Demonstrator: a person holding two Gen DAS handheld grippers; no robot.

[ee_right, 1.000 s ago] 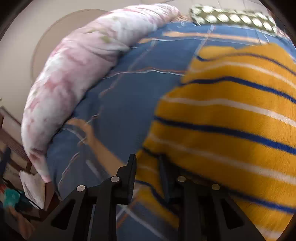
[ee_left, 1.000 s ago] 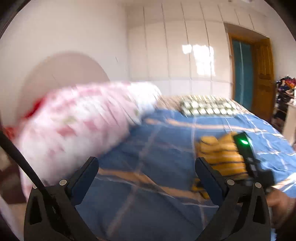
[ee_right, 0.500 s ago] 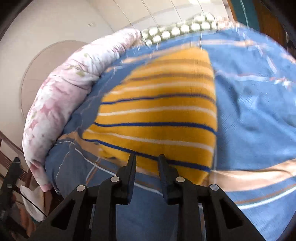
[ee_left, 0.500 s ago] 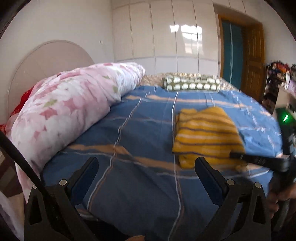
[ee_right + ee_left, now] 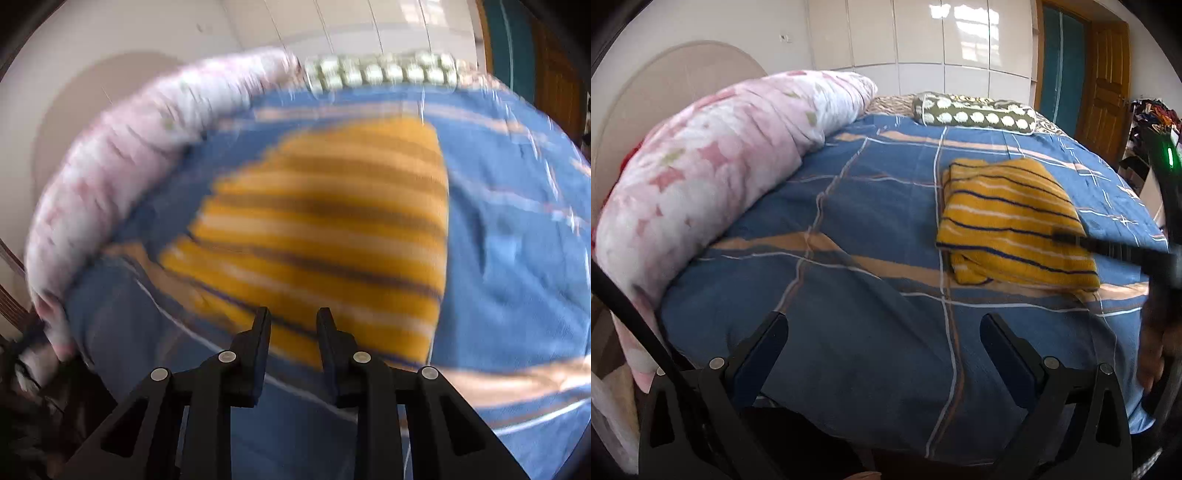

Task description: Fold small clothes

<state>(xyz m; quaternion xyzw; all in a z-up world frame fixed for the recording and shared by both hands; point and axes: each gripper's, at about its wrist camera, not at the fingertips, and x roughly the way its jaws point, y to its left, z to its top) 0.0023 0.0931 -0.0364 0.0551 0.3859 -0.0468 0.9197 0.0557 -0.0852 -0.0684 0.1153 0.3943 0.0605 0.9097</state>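
Note:
A yellow sweater with dark blue and white stripes (image 5: 1008, 218) lies folded on the blue plaid bedspread (image 5: 849, 221). It also fills the middle of the blurred right wrist view (image 5: 332, 229). My left gripper (image 5: 884, 332) is open and empty, held above the near edge of the bed, well left of the sweater. My right gripper (image 5: 293, 321) has its jaws a narrow gap apart with nothing between them, just in front of the sweater's near edge. It shows as a blurred black shape in the left wrist view (image 5: 1108, 251), over the sweater's right side.
A rolled pink floral quilt (image 5: 713, 177) lies along the bed's left side against a round headboard (image 5: 665, 96). A green dotted bolster pillow (image 5: 975, 114) lies at the far end. A wooden door (image 5: 1104, 85) and a cluttered shelf (image 5: 1152, 122) are at the right.
The right gripper has pulled back from the sweater, let go of it and opened slightly. The left gripper has moved back and up, so more of the bed shows.

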